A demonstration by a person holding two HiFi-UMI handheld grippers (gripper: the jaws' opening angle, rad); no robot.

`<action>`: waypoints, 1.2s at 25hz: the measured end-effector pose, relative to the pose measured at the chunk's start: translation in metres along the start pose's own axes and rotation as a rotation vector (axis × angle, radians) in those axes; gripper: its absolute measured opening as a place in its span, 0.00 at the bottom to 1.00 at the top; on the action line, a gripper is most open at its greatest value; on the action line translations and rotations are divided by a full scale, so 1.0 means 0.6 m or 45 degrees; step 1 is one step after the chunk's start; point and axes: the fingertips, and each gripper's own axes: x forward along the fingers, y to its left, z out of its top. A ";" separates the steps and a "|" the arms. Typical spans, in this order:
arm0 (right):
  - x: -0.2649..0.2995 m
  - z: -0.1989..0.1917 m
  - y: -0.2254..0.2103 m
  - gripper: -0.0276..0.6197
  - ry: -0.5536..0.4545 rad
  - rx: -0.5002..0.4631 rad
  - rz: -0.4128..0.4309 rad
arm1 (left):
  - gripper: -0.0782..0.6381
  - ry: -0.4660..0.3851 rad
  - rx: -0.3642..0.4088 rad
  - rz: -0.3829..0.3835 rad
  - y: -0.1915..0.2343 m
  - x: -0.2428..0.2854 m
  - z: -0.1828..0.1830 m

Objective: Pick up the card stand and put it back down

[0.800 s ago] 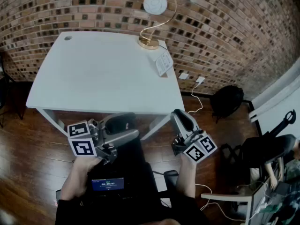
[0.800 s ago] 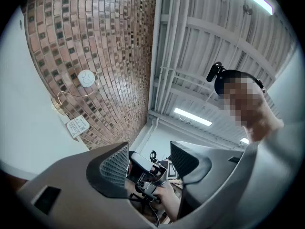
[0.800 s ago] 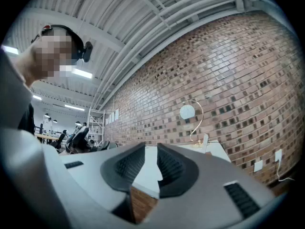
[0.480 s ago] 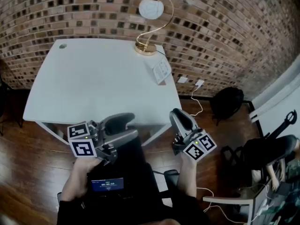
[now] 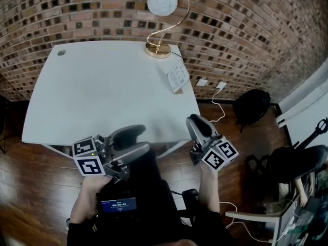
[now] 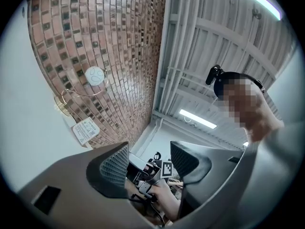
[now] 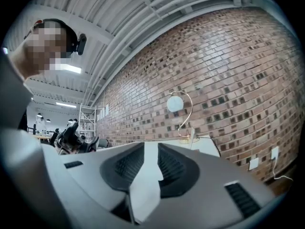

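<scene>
on white table (image 5: 102, 91), card stand (image 5: 178, 77), lamp (image 5: 158, 48)

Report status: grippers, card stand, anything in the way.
Left gripper open, empty. Right gripper open, empty. Both near the table's front edge. Card stand at far right edge, untouched. Lamp beyond it; nothing in the way.

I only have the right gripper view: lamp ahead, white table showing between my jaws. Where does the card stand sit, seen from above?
Observer: In the head view, the card stand is at the table's right edge, just nearer you than the lamp.
Operator: Where is my right gripper relative to it?
Observer: The right gripper hangs by the table's near right corner, well apart from the stand.
Operator: And the left one?
Observer: The left gripper has its jaws apart with nothing between them.
</scene>
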 end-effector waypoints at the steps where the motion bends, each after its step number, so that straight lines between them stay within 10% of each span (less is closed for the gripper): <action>1: 0.006 0.002 -0.006 0.22 0.000 -0.001 -0.007 | 0.47 -0.003 0.000 0.002 0.005 -0.001 0.006; 30: 0.199 -0.064 -0.224 0.32 0.319 0.003 -0.325 | 0.47 -0.064 0.001 0.014 0.065 -0.015 0.059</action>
